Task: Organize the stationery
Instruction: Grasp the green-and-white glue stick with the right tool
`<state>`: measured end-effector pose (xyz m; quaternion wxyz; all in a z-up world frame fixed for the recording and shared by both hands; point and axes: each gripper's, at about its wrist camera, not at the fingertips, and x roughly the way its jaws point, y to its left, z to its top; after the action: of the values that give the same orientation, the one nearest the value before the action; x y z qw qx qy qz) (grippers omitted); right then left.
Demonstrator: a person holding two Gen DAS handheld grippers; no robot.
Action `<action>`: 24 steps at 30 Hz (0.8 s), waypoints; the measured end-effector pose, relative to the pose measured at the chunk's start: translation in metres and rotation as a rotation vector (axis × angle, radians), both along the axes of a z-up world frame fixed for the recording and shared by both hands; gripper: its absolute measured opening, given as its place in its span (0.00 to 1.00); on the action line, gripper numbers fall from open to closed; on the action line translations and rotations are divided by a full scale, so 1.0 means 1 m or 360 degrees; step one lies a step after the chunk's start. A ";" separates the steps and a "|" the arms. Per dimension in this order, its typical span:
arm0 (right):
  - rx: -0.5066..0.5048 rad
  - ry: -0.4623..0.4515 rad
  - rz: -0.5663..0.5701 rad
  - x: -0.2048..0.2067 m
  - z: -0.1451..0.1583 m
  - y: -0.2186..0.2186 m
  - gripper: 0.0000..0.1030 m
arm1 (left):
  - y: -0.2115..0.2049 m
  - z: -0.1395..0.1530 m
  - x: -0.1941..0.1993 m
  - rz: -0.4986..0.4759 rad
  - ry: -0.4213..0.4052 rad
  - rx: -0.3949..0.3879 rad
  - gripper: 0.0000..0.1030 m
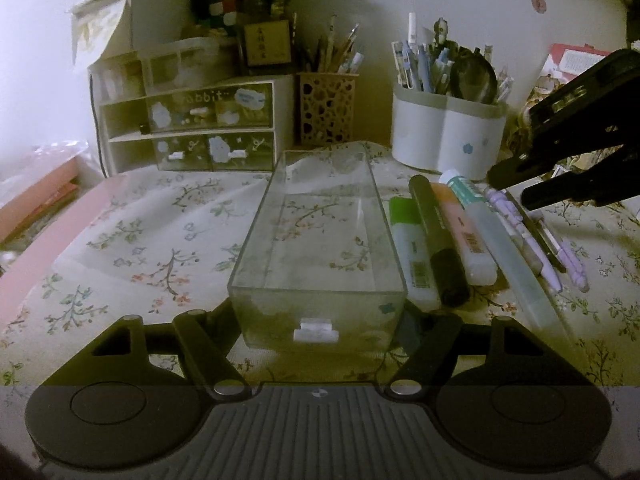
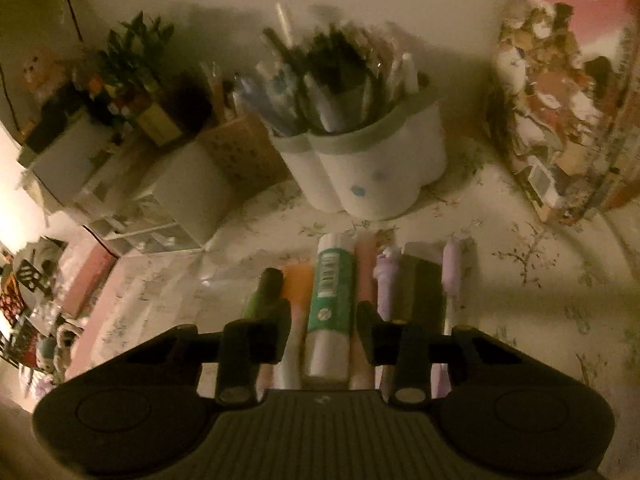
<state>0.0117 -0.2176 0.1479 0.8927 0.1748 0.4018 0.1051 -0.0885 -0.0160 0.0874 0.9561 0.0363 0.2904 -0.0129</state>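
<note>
A clear plastic drawer tray (image 1: 320,308) lies on the floral tablecloth, its front end between the fingers of my left gripper (image 1: 320,328); contact is unclear. Right of it lies a row of stationery: a green highlighter (image 1: 410,248), a black marker (image 1: 438,240), an orange highlighter (image 1: 466,236), a teal-labelled glue stick (image 1: 464,188) and purple pens (image 1: 524,236). My right gripper (image 1: 516,184) hovers open over the row's far end. In the right wrist view its fingers (image 2: 276,332) straddle the glue stick (image 2: 330,304), apart from it.
A white pen holder (image 1: 448,136) full of pens stands behind the row. A brown perforated pen cup (image 1: 326,108) and a drawer organizer (image 1: 192,128) stand at the back. A pink folder (image 1: 52,236) lies at the left. A patterned box (image 2: 560,120) stands at the right.
</note>
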 end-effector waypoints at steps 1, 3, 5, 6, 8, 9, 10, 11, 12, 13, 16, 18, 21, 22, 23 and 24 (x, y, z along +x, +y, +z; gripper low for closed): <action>-0.0020 0.0014 0.0014 0.004 -0.003 0.003 0.30 | 0.000 -0.002 0.001 0.0000 -0.0003 0.0000 0.71; -0.0066 0.0039 0.0043 0.010 -0.008 0.009 0.30 | -0.001 -0.006 0.001 -0.0003 -0.0013 -0.0001 0.71; -0.0099 0.0055 0.0073 0.016 -0.011 0.013 0.30 | 0.000 -0.009 0.000 -0.0006 -0.0022 -0.0007 0.71; -0.0110 0.0059 0.0084 0.019 -0.012 0.015 0.30 | -0.001 -0.010 0.000 -0.0005 -0.0025 -0.0006 0.71; -0.0153 0.0072 0.0101 0.025 -0.012 0.019 0.30 | -0.002 -0.012 0.000 -0.0006 -0.0028 -0.0003 0.71; -0.0174 0.0087 0.0105 0.027 -0.012 0.021 0.30 | -0.002 -0.012 0.001 -0.0006 -0.0031 -0.0005 0.71; -0.0198 0.0100 0.0124 0.030 -0.011 0.024 0.31 | -0.002 -0.013 0.000 -0.0007 -0.0032 -0.0005 0.71; -0.0224 0.0117 0.0159 0.031 -0.011 0.028 0.32 | -0.002 -0.014 0.001 -0.0009 -0.0034 -0.0005 0.71; -0.0258 0.0147 0.0203 0.034 -0.011 0.033 0.32 | -0.002 -0.014 0.001 -0.0009 -0.0034 -0.0005 0.71; -0.0303 0.0176 0.0235 0.037 -0.012 0.038 0.34 | -0.002 -0.014 0.001 -0.0009 -0.0034 -0.0004 0.71; -0.0285 0.0217 0.0276 0.049 -0.013 0.038 0.35 | -0.001 -0.015 0.001 -0.0015 -0.0038 -0.0005 0.71; -0.0216 0.0255 0.0268 0.057 -0.016 0.032 0.35 | -0.001 -0.016 0.001 -0.0019 -0.0041 -0.0005 0.71; -0.0088 0.0284 0.0272 0.063 -0.022 0.020 0.35 | -0.002 -0.017 0.001 -0.0018 -0.0044 -0.0005 0.71; -0.0025 0.0302 0.0269 0.065 -0.025 0.015 0.35 | -0.002 -0.017 0.001 -0.0018 -0.0044 -0.0005 0.71; 0.0024 0.0315 0.0266 0.066 -0.027 0.011 0.33 | -0.003 -0.017 0.001 -0.0016 -0.0044 -0.0004 0.71; 0.0040 0.0308 0.0268 0.066 -0.028 0.008 0.32 | -0.002 -0.017 0.001 -0.0015 -0.0044 -0.0004 0.71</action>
<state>0.0776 -0.2092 0.1196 0.8355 0.1609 0.4981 0.1673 -0.0875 -0.0182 0.0708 0.9601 0.0366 0.2769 -0.0173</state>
